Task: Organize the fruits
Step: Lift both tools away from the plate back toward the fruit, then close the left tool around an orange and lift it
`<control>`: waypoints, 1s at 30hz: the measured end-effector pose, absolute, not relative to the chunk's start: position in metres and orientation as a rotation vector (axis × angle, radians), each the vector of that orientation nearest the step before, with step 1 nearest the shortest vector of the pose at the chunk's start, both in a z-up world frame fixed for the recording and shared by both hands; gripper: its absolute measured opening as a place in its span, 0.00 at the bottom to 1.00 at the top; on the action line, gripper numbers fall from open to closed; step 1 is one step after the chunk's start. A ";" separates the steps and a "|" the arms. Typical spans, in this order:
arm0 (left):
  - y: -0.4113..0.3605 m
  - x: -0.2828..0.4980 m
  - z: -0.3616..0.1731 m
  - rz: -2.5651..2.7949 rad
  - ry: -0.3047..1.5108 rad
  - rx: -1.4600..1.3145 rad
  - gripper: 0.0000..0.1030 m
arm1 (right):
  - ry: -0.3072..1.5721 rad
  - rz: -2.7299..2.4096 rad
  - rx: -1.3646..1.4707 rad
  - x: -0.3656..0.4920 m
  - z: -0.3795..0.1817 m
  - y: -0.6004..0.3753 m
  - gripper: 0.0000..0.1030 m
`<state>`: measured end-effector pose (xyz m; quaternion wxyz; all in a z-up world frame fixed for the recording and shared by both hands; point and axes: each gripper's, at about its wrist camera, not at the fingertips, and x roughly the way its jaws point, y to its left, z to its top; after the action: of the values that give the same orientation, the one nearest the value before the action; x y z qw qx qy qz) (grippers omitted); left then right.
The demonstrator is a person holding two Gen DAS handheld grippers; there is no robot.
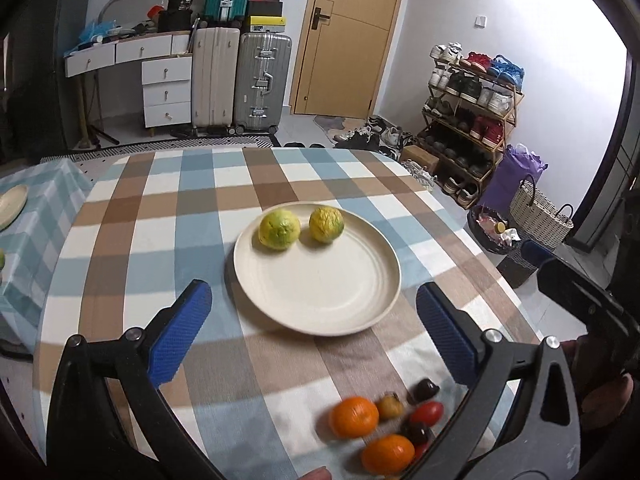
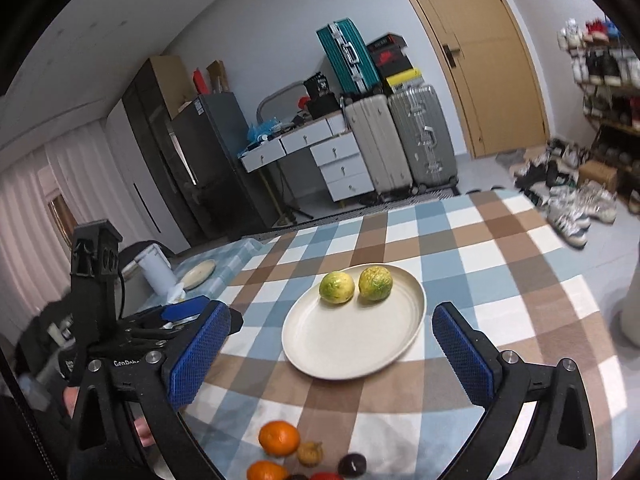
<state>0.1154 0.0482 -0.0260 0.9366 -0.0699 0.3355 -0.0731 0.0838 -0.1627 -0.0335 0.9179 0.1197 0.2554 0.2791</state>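
Here, both my left gripper (image 1: pixel 314 320) and right gripper (image 2: pixel 332 340) hang spread and empty; the near mandarin (image 1: pixel 354 417) looks light and soft-skinned, so I'd pinch gently across its middle.

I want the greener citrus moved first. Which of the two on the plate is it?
The left one, nearer the plate's left rim; broad green patches. Its neighbour is mostly yellow.

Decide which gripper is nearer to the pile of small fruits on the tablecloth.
Probably the left. The pile of small fruits lies just under the open left gripper, beside its right finger. The open right gripper sits slightly farther back, the pile at its lower frame edge.
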 end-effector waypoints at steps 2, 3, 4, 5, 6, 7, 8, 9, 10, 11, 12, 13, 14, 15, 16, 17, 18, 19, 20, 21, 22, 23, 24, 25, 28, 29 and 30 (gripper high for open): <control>0.045 0.102 -0.028 -0.153 0.693 -0.142 0.99 | 0.514 0.563 0.225 0.071 -0.034 -0.162 1.00; 0.044 0.098 -0.029 -0.153 0.693 -0.142 0.99 | 0.508 0.554 0.221 0.063 -0.035 -0.162 1.00; 0.043 0.090 -0.029 -0.157 0.692 -0.146 0.99 | 0.506 0.552 0.222 0.059 -0.036 -0.163 1.00; 0.042 0.086 -0.029 -0.159 0.692 -0.149 0.99 | 0.505 0.554 0.226 0.054 -0.037 -0.164 1.00; 0.041 0.079 -0.030 -0.155 0.690 -0.151 0.99 | 0.505 0.556 0.229 0.049 -0.039 -0.165 1.00; 0.040 0.074 -0.032 -0.146 0.688 -0.152 0.99 | 0.506 0.556 0.229 0.044 -0.041 -0.165 1.00; 0.040 0.071 -0.034 -0.140 0.688 -0.154 0.99 | 0.508 0.555 0.226 0.040 -0.043 -0.165 1.00; 0.041 0.071 -0.038 -0.143 0.695 -0.158 0.99 | 0.513 0.558 0.219 0.035 -0.046 -0.165 1.00; 0.040 0.069 -0.043 -0.149 0.715 -0.160 0.99 | 0.516 0.560 0.214 0.032 -0.048 -0.165 1.00; 0.039 0.069 -0.048 -0.151 0.728 -0.164 0.99 | 0.520 0.558 0.209 0.028 -0.051 -0.165 1.00; 0.039 0.066 -0.051 -0.151 0.736 -0.169 0.99 | 0.524 0.553 0.211 0.024 -0.053 -0.165 1.00; 0.040 0.065 -0.055 -0.153 0.742 -0.176 0.99 | 0.527 0.552 0.218 0.020 -0.056 -0.166 1.00; 0.040 0.066 -0.057 -0.156 0.749 -0.181 0.99 | 0.532 0.553 0.224 0.016 -0.059 -0.166 1.00; 0.040 0.064 -0.060 -0.157 0.754 -0.183 0.99 | 0.538 0.551 0.227 0.013 -0.062 -0.167 1.00; 0.039 0.064 -0.064 -0.156 0.760 -0.182 0.99 | 0.545 0.552 0.229 0.010 -0.065 -0.166 1.00; 0.038 0.063 -0.066 -0.158 0.763 -0.180 0.99 | 0.552 0.555 0.229 0.008 -0.068 -0.166 1.00; 0.038 0.063 -0.068 -0.159 0.768 -0.179 0.99 | 0.559 0.557 0.227 0.006 -0.071 -0.165 1.00; 0.038 0.064 -0.070 -0.162 0.772 -0.180 0.99 | 0.568 0.560 0.223 0.004 -0.074 -0.163 1.00; 0.039 0.066 -0.072 -0.165 0.775 -0.183 0.99 | 0.575 0.565 0.218 0.003 -0.076 -0.162 1.00; 0.039 0.067 -0.073 -0.167 0.779 -0.185 0.99 | 0.580 0.570 0.212 0.001 -0.078 -0.160 1.00; 0.040 0.069 -0.076 -0.171 0.785 -0.189 0.99 | 0.583 0.575 0.205 -0.001 -0.080 -0.159 1.00; 0.041 0.070 -0.077 -0.173 0.788 -0.192 0.99 | 0.586 0.579 0.202 -0.002 -0.082 -0.158 1.00; 0.042 0.072 -0.080 -0.174 0.793 -0.194 0.99 | 0.591 0.584 0.202 -0.002 -0.085 -0.156 1.00; 0.043 0.076 -0.084 -0.177 0.804 -0.197 0.99 | 0.598 0.589 0.203 -0.002 -0.087 -0.155 1.00; 0.048 0.082 -0.094 -0.203 0.831 -0.227 0.99 | 0.619 0.602 0.195 -0.003 -0.095 -0.150 1.00; 0.050 0.086 -0.100 -0.206 0.847 -0.243 0.99 | 0.622 0.603 0.184 -0.004 -0.097 -0.148 1.00; 0.052 0.089 -0.104 -0.215 0.860 -0.259 0.99 | 0.624 0.608 0.169 -0.004 -0.099 -0.145 1.00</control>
<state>0.0888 0.0525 -0.1042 0.8952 -0.1250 0.4151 -0.1035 -0.0043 -0.1452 -0.0994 0.9031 0.0819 0.3019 0.2943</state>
